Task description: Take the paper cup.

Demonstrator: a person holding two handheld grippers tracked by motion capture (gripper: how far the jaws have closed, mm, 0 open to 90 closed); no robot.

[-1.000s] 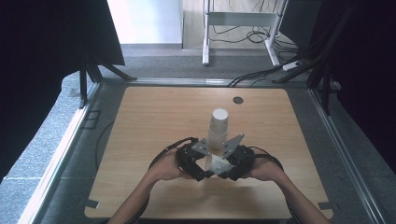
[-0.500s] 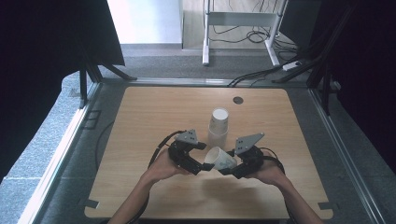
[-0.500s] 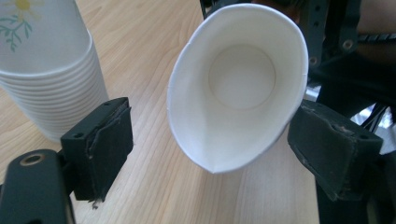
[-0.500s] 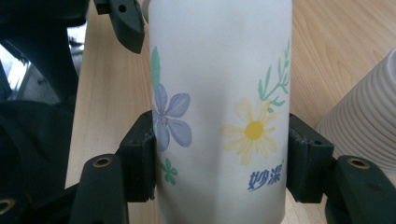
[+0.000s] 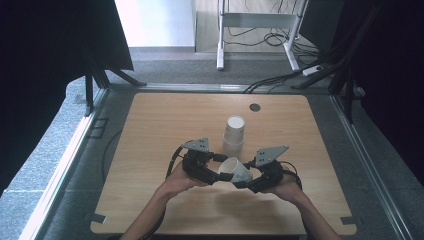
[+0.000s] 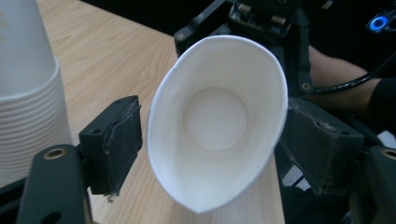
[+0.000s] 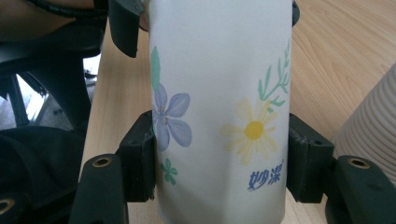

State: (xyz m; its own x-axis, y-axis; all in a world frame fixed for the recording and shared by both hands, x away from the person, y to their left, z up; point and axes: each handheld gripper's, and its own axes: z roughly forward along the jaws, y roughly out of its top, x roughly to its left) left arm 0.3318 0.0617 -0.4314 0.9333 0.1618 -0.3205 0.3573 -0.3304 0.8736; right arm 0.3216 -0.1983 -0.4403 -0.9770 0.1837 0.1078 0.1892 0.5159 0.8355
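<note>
A single white paper cup (image 5: 235, 169) with printed flowers hangs on its side just above the table, between my two grippers. My right gripper (image 5: 246, 182) is shut on its body; both pads press the cup's sides (image 7: 219, 116). My left gripper (image 5: 220, 176) faces the cup's mouth (image 6: 215, 121), which is squeezed into an oval. Its jaws stand on either side of the rim. The right pad (image 6: 317, 149) touches the rim, and the left pad (image 6: 114, 144) is a narrow gap off it. A stack of upturned white cups (image 5: 234, 132) stands just behind the grippers.
The wooden table (image 5: 165, 125) has a small dark round disc (image 5: 255, 107) near its far edge. The stack of cups (image 6: 23, 93) stands close beside the left gripper and at the right gripper view's edge (image 7: 373, 126). Dark curtains and floor cables surround the table.
Both grippers have drawn back from the stack toward the person, carrying one cup off it. The cup now lies on its side between them, clear of the stack.
</note>
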